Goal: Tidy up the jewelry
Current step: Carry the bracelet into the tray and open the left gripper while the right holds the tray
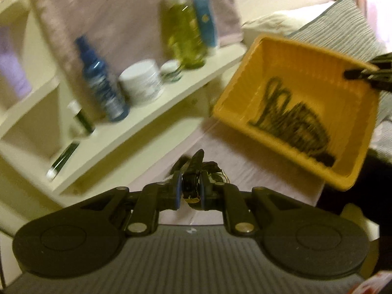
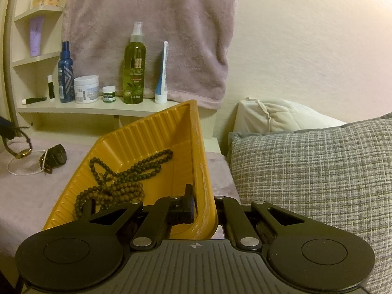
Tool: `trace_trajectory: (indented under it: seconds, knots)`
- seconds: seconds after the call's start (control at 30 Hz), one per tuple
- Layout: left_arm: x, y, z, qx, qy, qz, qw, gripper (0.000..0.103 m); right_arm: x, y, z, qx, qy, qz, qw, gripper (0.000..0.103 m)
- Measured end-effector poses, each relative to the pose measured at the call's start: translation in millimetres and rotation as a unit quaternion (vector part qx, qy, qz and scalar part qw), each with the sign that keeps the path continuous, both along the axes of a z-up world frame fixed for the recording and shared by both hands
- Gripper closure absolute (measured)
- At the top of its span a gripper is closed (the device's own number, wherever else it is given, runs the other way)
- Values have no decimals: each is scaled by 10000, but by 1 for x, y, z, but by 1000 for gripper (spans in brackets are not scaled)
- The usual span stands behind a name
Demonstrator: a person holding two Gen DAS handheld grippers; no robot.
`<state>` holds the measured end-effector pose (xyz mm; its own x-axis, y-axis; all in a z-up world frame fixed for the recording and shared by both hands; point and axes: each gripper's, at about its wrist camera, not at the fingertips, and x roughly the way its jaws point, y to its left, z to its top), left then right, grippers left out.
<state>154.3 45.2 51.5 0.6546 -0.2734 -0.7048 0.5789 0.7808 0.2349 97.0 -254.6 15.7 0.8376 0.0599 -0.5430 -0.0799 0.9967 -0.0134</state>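
While your right gripper (image 2: 204,210) stays out of the action, its jaws are pinched tight on the near wall of the yellow plastic tray (image 2: 156,132), one finger inside and one outside the rim, and the tray hangs tilted above the pink bedcover (image 2: 22,196). Two strands of beads lie in the tray: a dark bead necklace (image 2: 147,164) stretched across the ribbed floor and a brown bead strand (image 2: 110,193) bunched toward the low end near your fingers. Your left gripper (image 1: 191,191) is nearly closed on a black-strapped wristwatch (image 1: 193,188) with a gold-coloured case, the strap squeezed between the blue pads (image 1: 177,188) and the loose end sticking up past them. From the right wrist view that same watch shows at the far left edge, lifted clear of the cover. On the bedcover beside it rest a black watch (image 2: 58,155), a small brown bead bracelet (image 2: 44,164) touching it, and a thin white bead necklace (image 2: 19,169) looped around the front. Behind, a cream shelf (image 2: 98,109) carries a green olive spray bottle (image 2: 133,68), a blue spray bottle (image 2: 65,73), a white jar (image 2: 86,89) and a tube (image 2: 161,73), with a pink towel (image 2: 152,24) hanging on the wall and a grey checked pillow (image 2: 306,171) to the right.
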Motion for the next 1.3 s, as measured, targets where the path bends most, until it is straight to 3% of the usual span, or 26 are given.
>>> trace_trajectory:
  seconds: [0.33, 0.57, 0.77, 0.97, 1.03, 1.3]
  knots:
    - [-8, -72, 10, -801, 152, -790, 9935, 90, -1, 0, 0, 38, -4, -18, 10000, 98]
    - [-12, -113, -8, -1049, 493, -1218, 9858, 90, -2, 0, 0, 60, -4, -27, 10000, 98]
    - [-15, -130, -23, -1031, 702, -1386, 9825, 90, -1, -1, 0, 81, -1, -35, 10000, 98]
    - [-17, -135, -34, -1099, 820, -1432, 9801, 88, -1, -1, 0, 90, 0, -45, 9999, 98]
    - [-16, -132, -33, -1188, 826, -1421, 9792, 83, -1, 0, 0, 88, 2, -43, 10000, 98]
    - [-6, -75, -18, -1233, 306, -415, 9910, 82, 0, 0, -1, 109, 18, -56, 9999, 98]
